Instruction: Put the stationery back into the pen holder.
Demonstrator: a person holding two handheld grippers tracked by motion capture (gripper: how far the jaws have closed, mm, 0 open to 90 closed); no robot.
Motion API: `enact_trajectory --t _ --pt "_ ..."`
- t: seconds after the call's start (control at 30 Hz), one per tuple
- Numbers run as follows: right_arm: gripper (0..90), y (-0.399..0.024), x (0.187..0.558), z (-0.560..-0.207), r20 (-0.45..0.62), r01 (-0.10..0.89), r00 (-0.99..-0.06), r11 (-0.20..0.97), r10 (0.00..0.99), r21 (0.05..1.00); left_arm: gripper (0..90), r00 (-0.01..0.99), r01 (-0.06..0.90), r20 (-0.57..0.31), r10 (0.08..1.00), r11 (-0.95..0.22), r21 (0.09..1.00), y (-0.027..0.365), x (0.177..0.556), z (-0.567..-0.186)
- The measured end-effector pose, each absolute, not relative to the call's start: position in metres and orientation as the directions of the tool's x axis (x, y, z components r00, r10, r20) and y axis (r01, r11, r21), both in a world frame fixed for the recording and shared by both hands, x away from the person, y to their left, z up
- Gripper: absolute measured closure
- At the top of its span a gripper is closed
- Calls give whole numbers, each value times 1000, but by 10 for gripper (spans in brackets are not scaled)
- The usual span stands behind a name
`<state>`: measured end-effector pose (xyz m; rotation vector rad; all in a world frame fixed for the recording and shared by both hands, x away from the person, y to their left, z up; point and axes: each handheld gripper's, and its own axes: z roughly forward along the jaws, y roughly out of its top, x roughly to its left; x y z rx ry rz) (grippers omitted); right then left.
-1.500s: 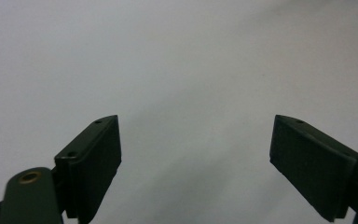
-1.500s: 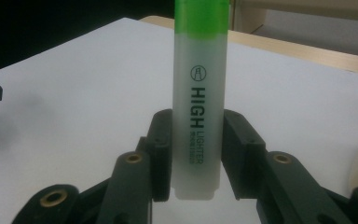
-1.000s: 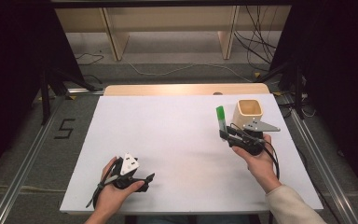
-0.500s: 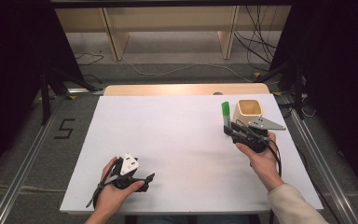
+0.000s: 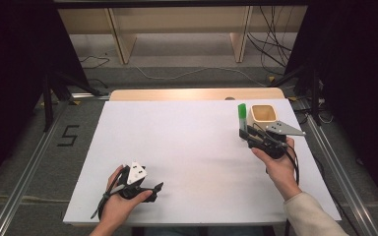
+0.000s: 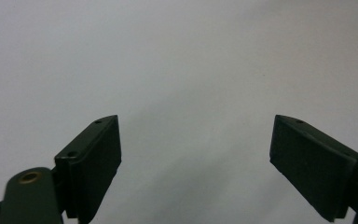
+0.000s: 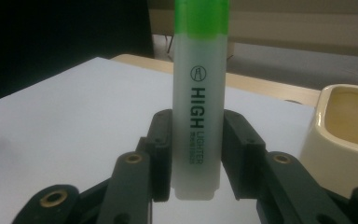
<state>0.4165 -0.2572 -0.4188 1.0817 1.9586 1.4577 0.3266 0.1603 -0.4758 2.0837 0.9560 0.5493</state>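
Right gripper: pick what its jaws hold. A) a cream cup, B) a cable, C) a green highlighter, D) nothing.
C: the right gripper is clamped on the upright highlighter, its green cap on top, and the cream cup stands apart beside it.

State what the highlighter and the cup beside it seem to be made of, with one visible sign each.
Highlighter: plastic, likely; frosted, see-through barrel, green cap, printed lettering.
Cup: cream, smooth and faintly glossy with thick rounded rim; ceramic or plastic, hard to tell.
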Motion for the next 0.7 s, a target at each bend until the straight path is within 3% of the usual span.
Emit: enact_trajectory --t 0.7 --pt "661 -267 421 -413 83 296 -552 102 830 950 163 627 449 63 776 -427 785 160 327 -476"
